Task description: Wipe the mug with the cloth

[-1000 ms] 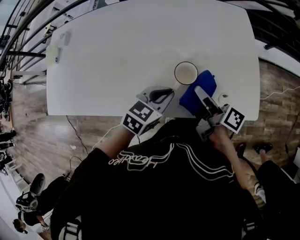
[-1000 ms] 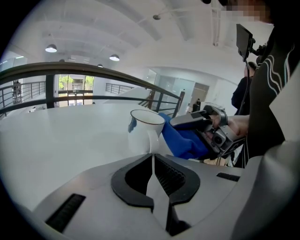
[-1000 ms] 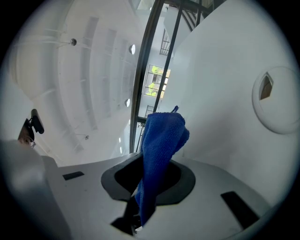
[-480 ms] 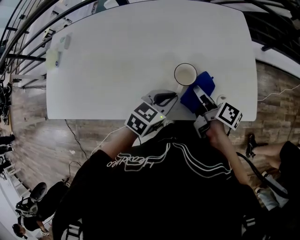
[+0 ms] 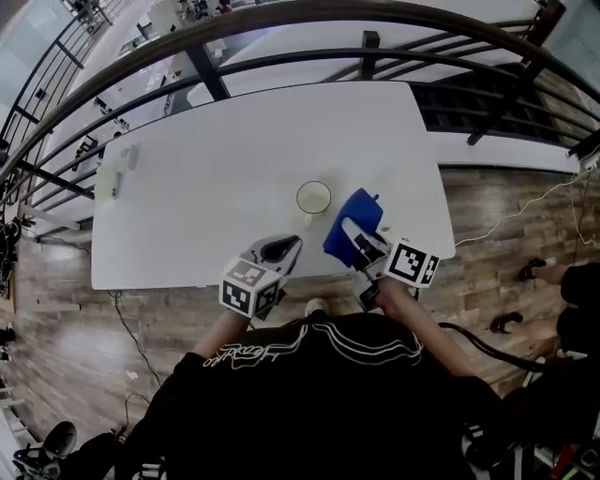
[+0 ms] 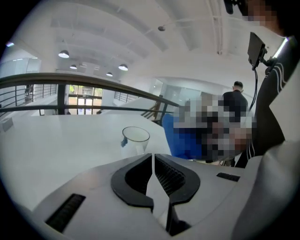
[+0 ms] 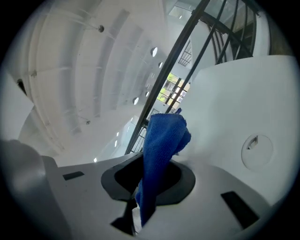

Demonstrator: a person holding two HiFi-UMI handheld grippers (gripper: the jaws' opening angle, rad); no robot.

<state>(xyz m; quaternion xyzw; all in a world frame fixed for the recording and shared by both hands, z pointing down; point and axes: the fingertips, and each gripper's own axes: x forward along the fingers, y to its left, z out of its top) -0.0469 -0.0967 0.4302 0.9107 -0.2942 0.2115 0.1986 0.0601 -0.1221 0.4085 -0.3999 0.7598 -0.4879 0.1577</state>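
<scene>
A white mug (image 5: 313,198) stands upright on the white table (image 5: 234,178), right of the middle. In the left gripper view the mug (image 6: 135,139) is straight ahead of the jaws, a short way off. My left gripper (image 5: 287,245) is shut with nothing in it (image 6: 152,158) and hovers by the table's front edge, near-left of the mug. My right gripper (image 5: 350,230) is shut on the blue cloth (image 5: 354,217), just right of the mug. The cloth (image 7: 161,145) stands up, bunched, between the jaws.
Small pale items (image 5: 114,176) lie at the table's far left end. A round cable grommet (image 7: 257,151) is set in the tabletop to the right. A dark metal railing (image 5: 281,23) runs behind the table. The table's front edge (image 5: 281,281) is just below both grippers.
The head view has drawn back, so the whole table now shows. The mug has not moved. The right gripper still holds the cloth beside the mug; the left gripper stays at the front edge.
</scene>
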